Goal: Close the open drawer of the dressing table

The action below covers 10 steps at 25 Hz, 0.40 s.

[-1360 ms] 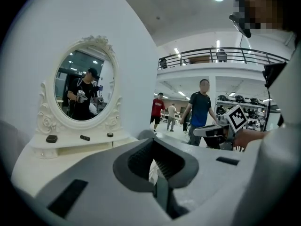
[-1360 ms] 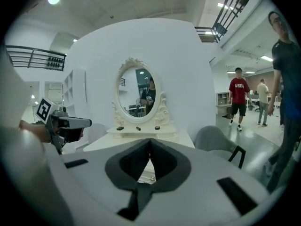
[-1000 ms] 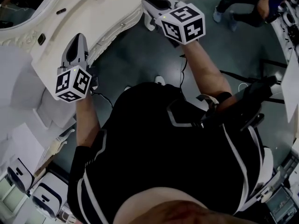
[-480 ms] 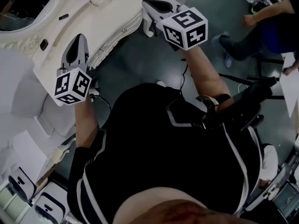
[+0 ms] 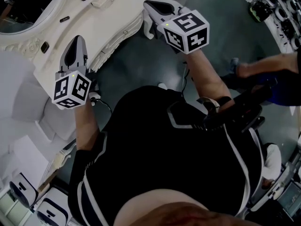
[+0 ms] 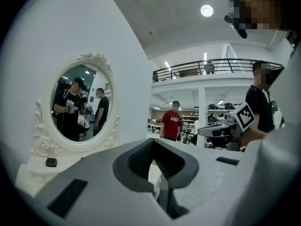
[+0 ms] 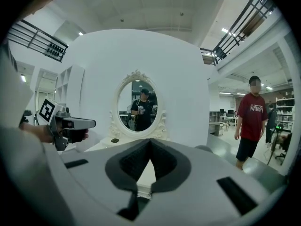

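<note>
The dressing table (image 5: 108, 18) looks matt white, perhaps painted wood; its mirror (image 7: 137, 105) glossy glass.

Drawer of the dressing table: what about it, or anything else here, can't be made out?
Drawer: head view looks down on the table top; its front is foreshortened, so open or shut cannot be told.
Table front: in both gripper views, mostly hidden behind the left gripper and right gripper bodies.
Mirror: cut off by head view's top-left edge.
Small dark item by the mirror: too small to identify.
</note>
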Tool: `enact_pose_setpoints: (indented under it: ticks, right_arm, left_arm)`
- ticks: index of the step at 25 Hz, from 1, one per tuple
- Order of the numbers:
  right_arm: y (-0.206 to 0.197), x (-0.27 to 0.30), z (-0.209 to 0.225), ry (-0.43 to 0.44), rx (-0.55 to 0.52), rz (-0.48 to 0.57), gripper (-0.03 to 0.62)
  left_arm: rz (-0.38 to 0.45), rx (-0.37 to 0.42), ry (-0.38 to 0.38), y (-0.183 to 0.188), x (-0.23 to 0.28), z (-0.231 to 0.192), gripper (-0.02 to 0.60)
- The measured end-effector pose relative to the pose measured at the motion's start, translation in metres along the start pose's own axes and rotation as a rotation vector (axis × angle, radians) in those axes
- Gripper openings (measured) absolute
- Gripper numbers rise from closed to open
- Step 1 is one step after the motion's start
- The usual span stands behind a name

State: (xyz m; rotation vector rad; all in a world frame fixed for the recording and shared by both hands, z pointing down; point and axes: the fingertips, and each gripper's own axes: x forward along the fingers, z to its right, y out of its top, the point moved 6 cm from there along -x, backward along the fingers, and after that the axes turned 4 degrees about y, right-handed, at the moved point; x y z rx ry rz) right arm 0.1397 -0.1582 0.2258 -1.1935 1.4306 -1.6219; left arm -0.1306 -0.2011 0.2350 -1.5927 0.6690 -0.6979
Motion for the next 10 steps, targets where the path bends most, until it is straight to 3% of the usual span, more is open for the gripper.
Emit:
enact_pose_setpoints:
  ticks: [10]
  right_arm:
    - [-0.001, 0.001, -0.013, -0.015, 0.009, 0.012, 0.005]
  left_arm:
    - [-0.014, 0.022, 0.000, -0.002, -0.009, -0.005, 0.005]
